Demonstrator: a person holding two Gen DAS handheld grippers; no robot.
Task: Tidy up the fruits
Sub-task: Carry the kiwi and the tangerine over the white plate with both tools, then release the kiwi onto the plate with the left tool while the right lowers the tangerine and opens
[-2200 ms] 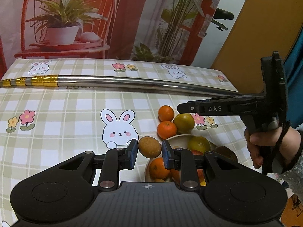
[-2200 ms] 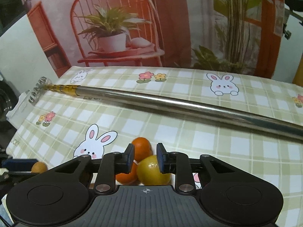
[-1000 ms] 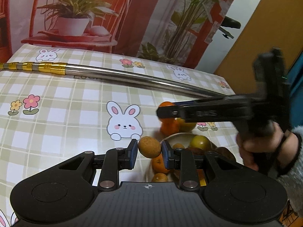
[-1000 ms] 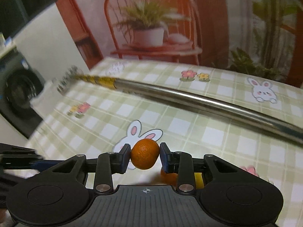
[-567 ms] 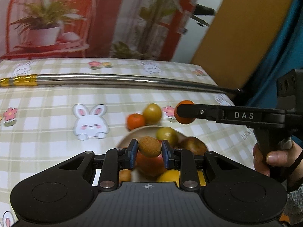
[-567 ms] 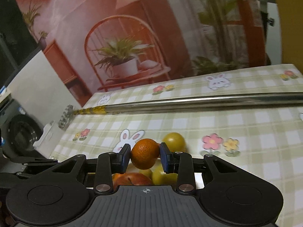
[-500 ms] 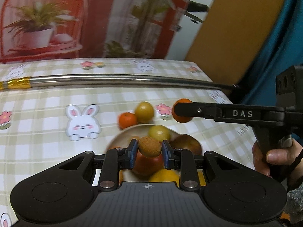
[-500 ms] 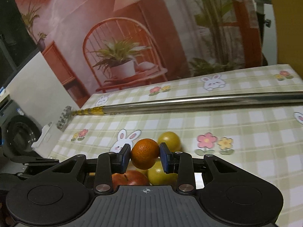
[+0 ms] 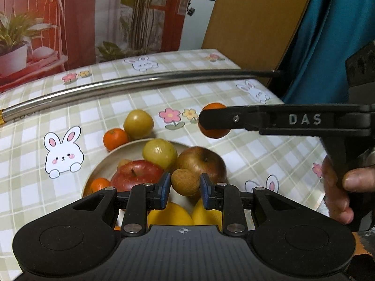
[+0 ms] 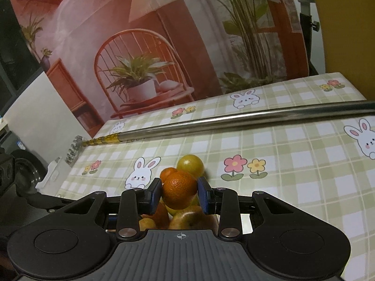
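My left gripper (image 9: pixel 185 188) is shut on a small brown fruit (image 9: pixel 185 182) and holds it above a beige plate (image 9: pixel 103 157). In the plate lie a red apple (image 9: pixel 137 175), a brownish apple (image 9: pixel 201 161), a yellow-green fruit (image 9: pixel 160 153), a small orange (image 9: pixel 99 185) and yellow fruits (image 9: pixel 171 214). My right gripper (image 10: pixel 180 195) is shut on a tangerine (image 10: pixel 180 192). In the left wrist view that tangerine (image 9: pixel 215 133) hangs just past the plate's far right rim. On the cloth behind the plate sit another tangerine (image 9: pixel 116 138) and a yellow-green fruit (image 9: pixel 138 123).
A long metal pole (image 9: pixel 140 82) with a gold end lies across the checked bunny tablecloth (image 9: pixel 28 187) behind the fruit. A person's hand (image 9: pixel 339 187) grips the right tool's handle. The table's right edge (image 9: pixel 269 89) meets a teal curtain and a brown board.
Both grippers have carried their fruit over to the plate. The brown fruit now hangs above the apples, and the tangerine has come in low at the plate's far right side.
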